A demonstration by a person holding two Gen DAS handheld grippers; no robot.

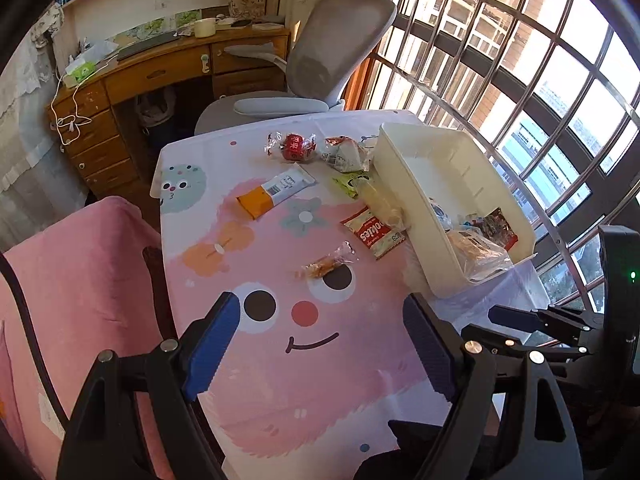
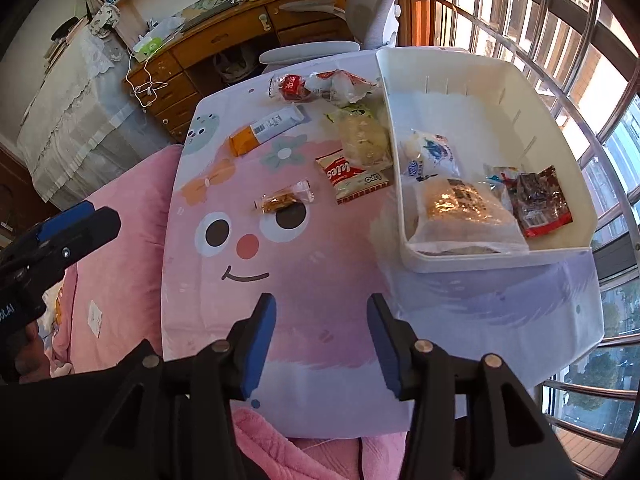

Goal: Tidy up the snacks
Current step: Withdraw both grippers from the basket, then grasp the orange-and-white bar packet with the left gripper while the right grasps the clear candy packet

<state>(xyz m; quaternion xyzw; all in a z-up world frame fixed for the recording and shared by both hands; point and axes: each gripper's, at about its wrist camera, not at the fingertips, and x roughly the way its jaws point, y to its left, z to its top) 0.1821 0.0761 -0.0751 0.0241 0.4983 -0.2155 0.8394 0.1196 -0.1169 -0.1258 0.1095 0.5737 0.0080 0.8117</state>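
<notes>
Nearest the cameras, both grippers hang above the near end of the bench (image 2: 500, 312), pointing steeply down at its cartoon-face cloth. The left gripper (image 1: 320, 344) has its blue pads spread wide, with nothing between them but the cloth below. The right gripper (image 2: 322, 340) stands partly spread, narrower than the left, and it too is empty and touches nothing; in the left wrist view it shows at the right edge (image 1: 520, 320), just beside the left one.

Past the fingertips, a small clear-wrapped snack (image 2: 285, 199) lies on the cloth by the face's right eye. Beyond it a red-and-white cookie packet (image 2: 352, 178) lies flat, its far end under a pale yellow bag (image 2: 366, 138), which touches the left wall of the white bin (image 2: 496, 258). To the left of these, an orange-and-white bar (image 2: 264, 130) lies at an angle.

The bin sits on the right side of the bench, holding four snacks: a large clear bag with a brown pastry (image 2: 460, 208) at its near end, a dark red packet (image 2: 538, 200) beside it on the right, a small blue-and-white packet between them, and a white-and-blue pouch (image 2: 432, 154) behind.

At the far edge lie a red-labelled wrapped snack (image 2: 292, 87) and a crumpled clear packet (image 2: 344, 84), touching each other. Behind stands a grey office chair (image 1: 340, 40).
</notes>
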